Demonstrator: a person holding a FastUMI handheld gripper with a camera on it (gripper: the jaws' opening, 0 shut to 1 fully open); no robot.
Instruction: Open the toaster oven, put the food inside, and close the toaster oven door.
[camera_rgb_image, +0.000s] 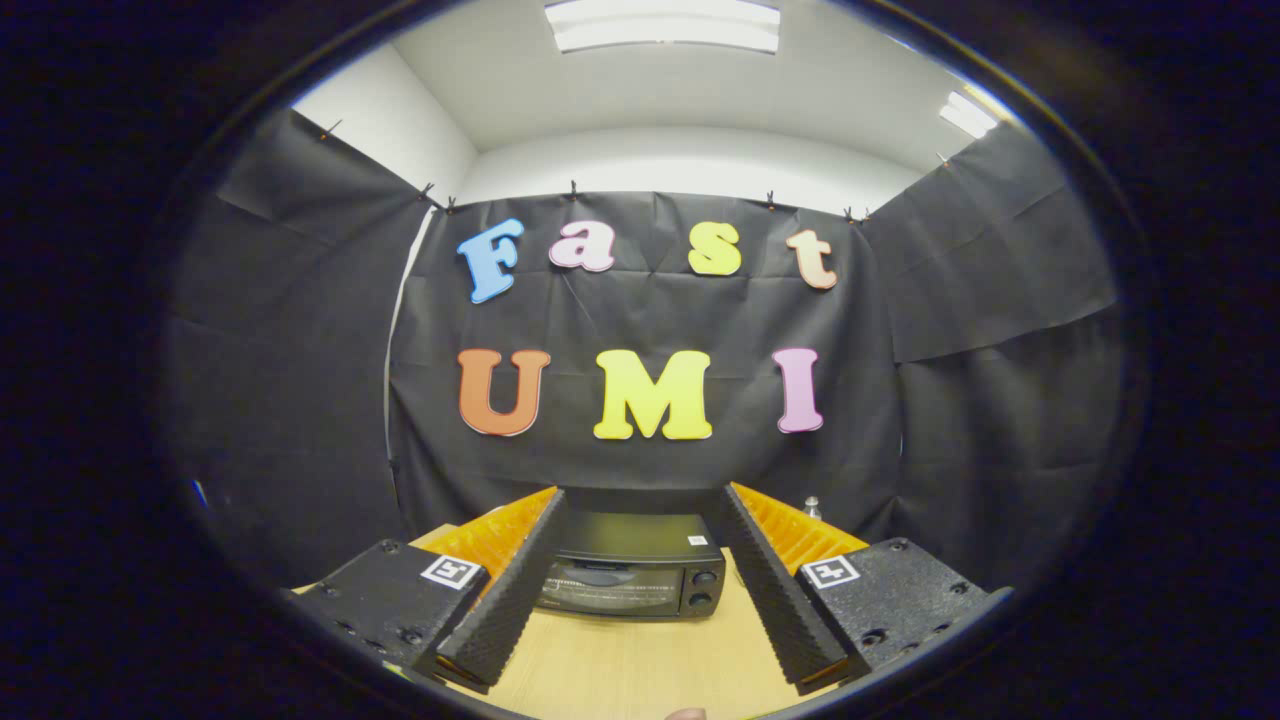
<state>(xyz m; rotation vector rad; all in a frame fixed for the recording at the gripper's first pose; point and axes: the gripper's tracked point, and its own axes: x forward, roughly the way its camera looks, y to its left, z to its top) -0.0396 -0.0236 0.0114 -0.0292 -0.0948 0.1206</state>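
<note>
Gripper (640, 575) with fingers (505, 595) spread wide apart and grasping nothing; each finger mount bears a square black-and-white marker tag (452, 571). Pale wood-grain desk (620, 665) beneath. Toaster oven (632, 577) — a black box standing on the desk just ahead, framed between the fingers — with its long axis running crosswise, glass door shut and facing the fingers, two knobs (704, 588) at its right end. A small white label on its top is too small to read. Beyond — black cloth booth wall (290, 380), white ceiling with light panels (662, 24).
</note>
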